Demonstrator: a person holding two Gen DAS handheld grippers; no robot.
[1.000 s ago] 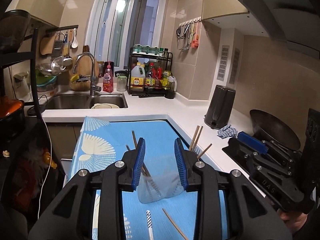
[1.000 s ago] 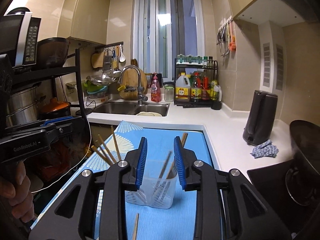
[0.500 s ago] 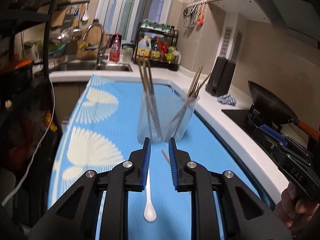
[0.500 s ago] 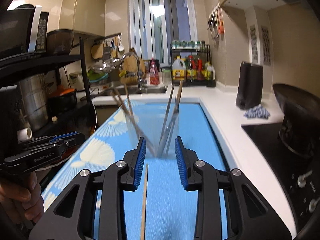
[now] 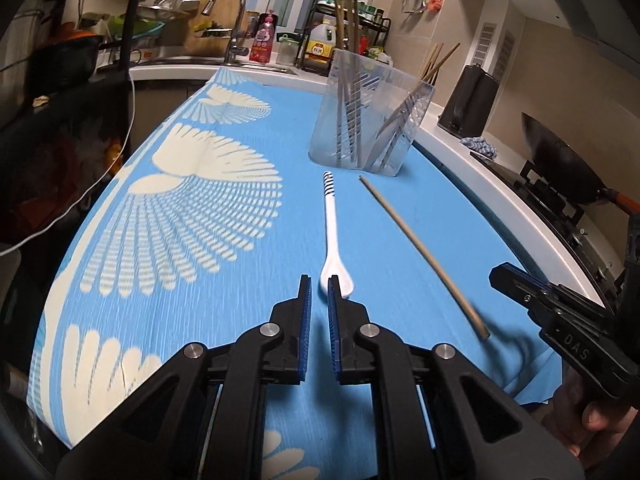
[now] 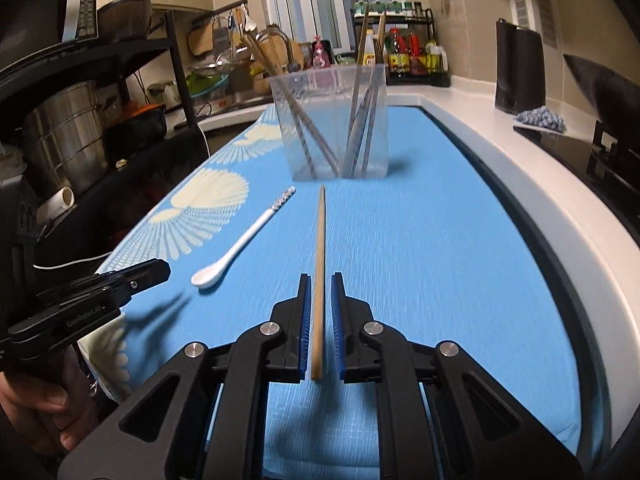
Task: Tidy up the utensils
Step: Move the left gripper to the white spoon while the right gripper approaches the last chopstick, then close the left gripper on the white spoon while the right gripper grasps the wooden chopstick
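Both my grippers have dropped low over the blue mat, the left gripper point(image 5: 319, 292) nearly pressed together and empty beside the white spoon point(image 5: 331, 240), the right gripper point(image 6: 319, 294) closing around the loose chopstick point(image 6: 319, 264), so next I pinch and lift toward the clear holder point(image 6: 330, 128).

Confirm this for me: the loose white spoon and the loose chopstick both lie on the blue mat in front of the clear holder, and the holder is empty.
Not empty. The clear holder already has several chopsticks standing in it, as the right wrist view shows. The rest is right: the white spoon and the loose chopstick lie on the blue mat in front of it.
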